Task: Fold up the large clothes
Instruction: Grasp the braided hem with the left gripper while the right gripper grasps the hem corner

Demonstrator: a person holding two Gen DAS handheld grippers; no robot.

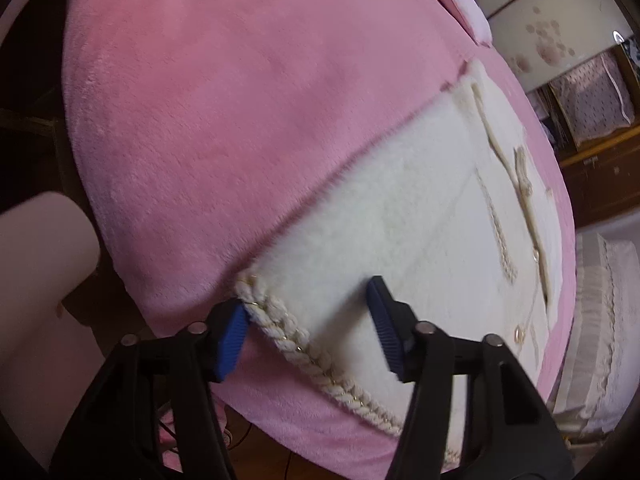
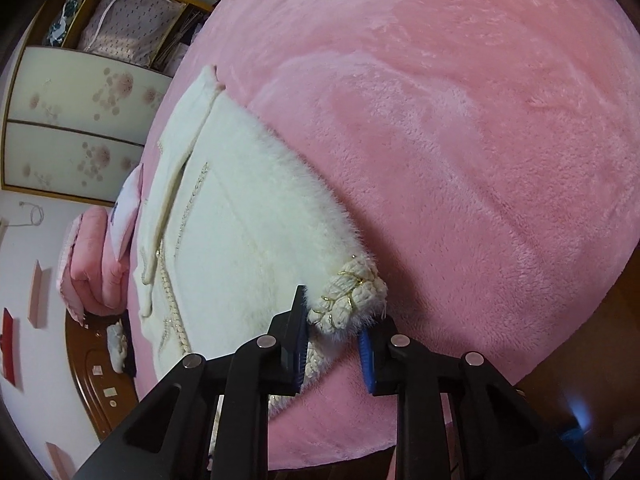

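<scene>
A white fluffy garment (image 1: 404, 216) with a braided cream and gold hem lies flat on a pink plush bedspread (image 1: 224, 92). My left gripper (image 1: 308, 320) is open, its blue pads straddling the near hem corner, one pad (image 1: 232, 336) at the braided edge and the other (image 1: 384, 324) over the white pile. In the right wrist view the garment (image 2: 244, 232) stretches away to the left. My right gripper (image 2: 336, 332) is open around the bunched braided corner (image 2: 352, 296), which sits between the pads.
The pink bedspread (image 2: 460, 140) covers the whole bed. A wardrobe with floral panels (image 2: 80, 120) and stored bedding stands beyond. Pink pillows (image 2: 92, 264) lie at the wooden headboard (image 2: 96, 376). A white lace-edged cloth (image 1: 600, 320) lies at the right in the left wrist view.
</scene>
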